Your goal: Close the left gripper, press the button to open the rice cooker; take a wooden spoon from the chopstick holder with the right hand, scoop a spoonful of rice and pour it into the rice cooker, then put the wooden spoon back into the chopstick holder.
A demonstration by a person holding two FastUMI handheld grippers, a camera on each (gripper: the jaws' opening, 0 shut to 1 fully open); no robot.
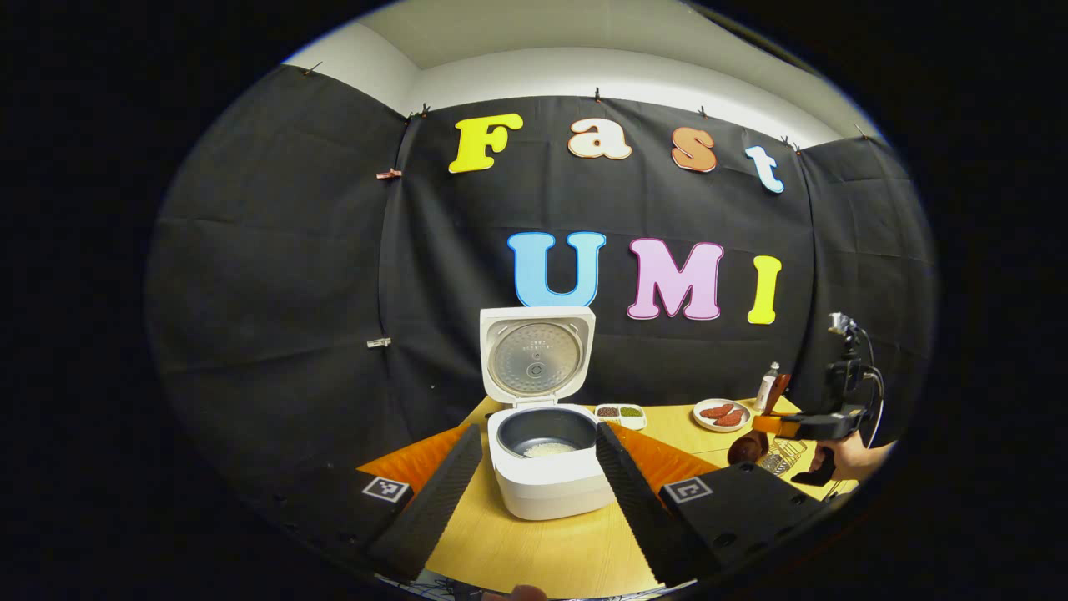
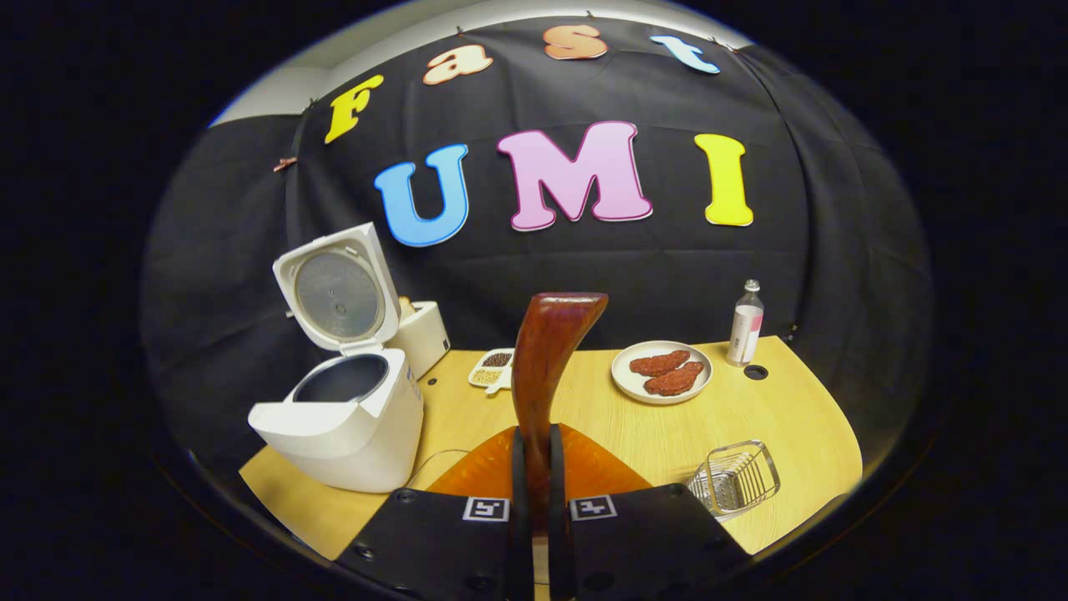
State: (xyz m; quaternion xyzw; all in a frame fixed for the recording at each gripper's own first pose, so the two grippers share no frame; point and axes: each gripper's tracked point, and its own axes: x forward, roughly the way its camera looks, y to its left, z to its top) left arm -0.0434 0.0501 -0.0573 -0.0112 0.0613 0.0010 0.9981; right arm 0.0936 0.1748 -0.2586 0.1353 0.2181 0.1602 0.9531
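Already your rice cooker (image 1: pixel 551 467) stands open on the desk (image 1: pixel 542 551), lid tipped up and back, so the button step looks done; a little rice (image 1: pixel 549 449) lies at the bottom of the inner pot, which suggests the scoop has been poured. Your left tongs (image 1: pixel 534 476) are spread wide, one finger to either side of the cooker without touching it, and I'd judge you hold them there simply to stay clear.

Your right tongs (image 2: pixel 534 467) are pressed together on the handle of the wooden spoon (image 2: pixel 546 359), which rises upright between the fingers; from the left gripper view its bowl hangs low, just above the wire chopstick holder (image 2: pixel 734 477) near the desk's right edge. That placement makes sense if returning the spoon is what remains.

Keep the spoon steep, because the holder looks light and a sideways nudge could shift it.
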